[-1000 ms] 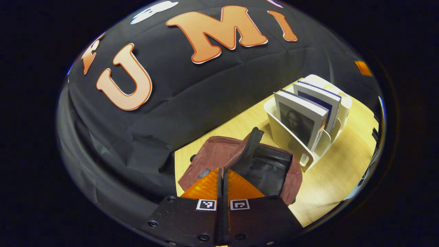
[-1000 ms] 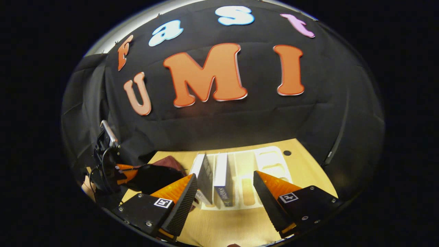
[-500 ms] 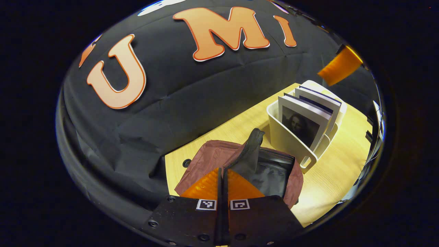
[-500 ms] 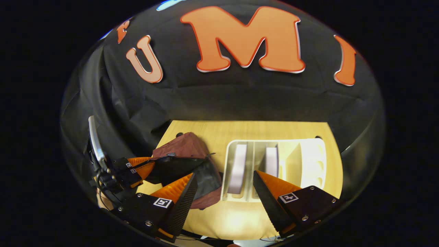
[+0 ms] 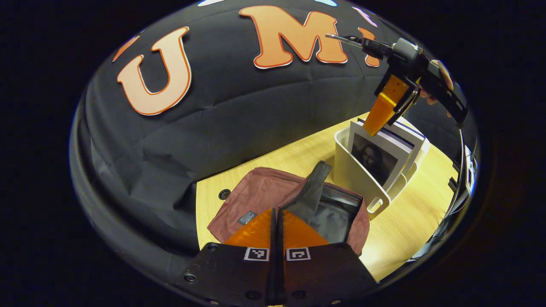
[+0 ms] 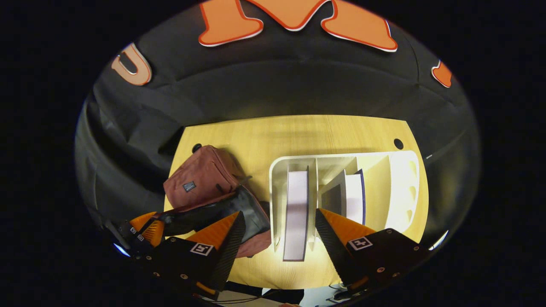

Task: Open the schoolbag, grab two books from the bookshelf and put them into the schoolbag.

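Left hand-held gripper (image 5: 277,221) clenched on schoolbag (image 5: 264,196) flap; right hand-held gripper (image 6: 277,238) released above books (image 6: 296,213)

From my left gripper view, the near book (image 5: 375,155) hid the second book (image 5: 407,137) behind it.

Right gripper (image 6: 279,226): we brought it up over the bookshelf (image 6: 277,179), jaws spread either side of the nearest book (image 6: 296,213).

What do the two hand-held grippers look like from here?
Both hand-held grippers, left and right, have black bolted bodies with small square black-and-white markers. The fingers are wedge-shaped with ribbed inner faces.
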